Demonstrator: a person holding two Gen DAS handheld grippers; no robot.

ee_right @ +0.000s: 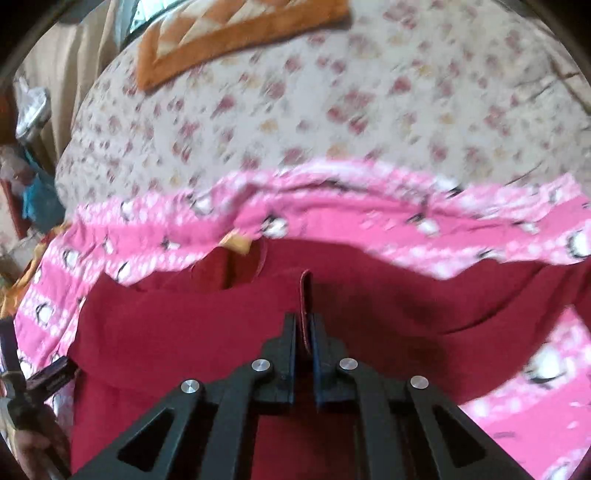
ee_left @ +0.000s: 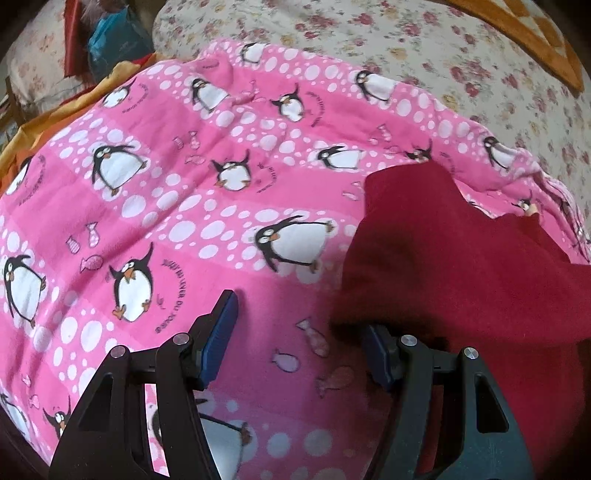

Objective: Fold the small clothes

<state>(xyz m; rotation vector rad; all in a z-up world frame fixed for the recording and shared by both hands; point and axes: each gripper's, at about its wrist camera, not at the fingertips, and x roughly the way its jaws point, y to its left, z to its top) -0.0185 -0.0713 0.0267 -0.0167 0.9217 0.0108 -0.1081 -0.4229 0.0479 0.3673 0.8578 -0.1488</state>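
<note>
A dark red garment lies on a pink penguin-print blanket. In the left wrist view my left gripper is open just above the blanket, its right finger under or against the garment's left edge; nothing sits between the jaws. In the right wrist view the red garment spreads under my right gripper, which is shut on a raised fold of its edge. The left gripper's tip shows at the far left of that view.
The pink blanket lies on a floral bedspread. An orange patterned cloth lies at the far side. Blue and red items sit at the far left.
</note>
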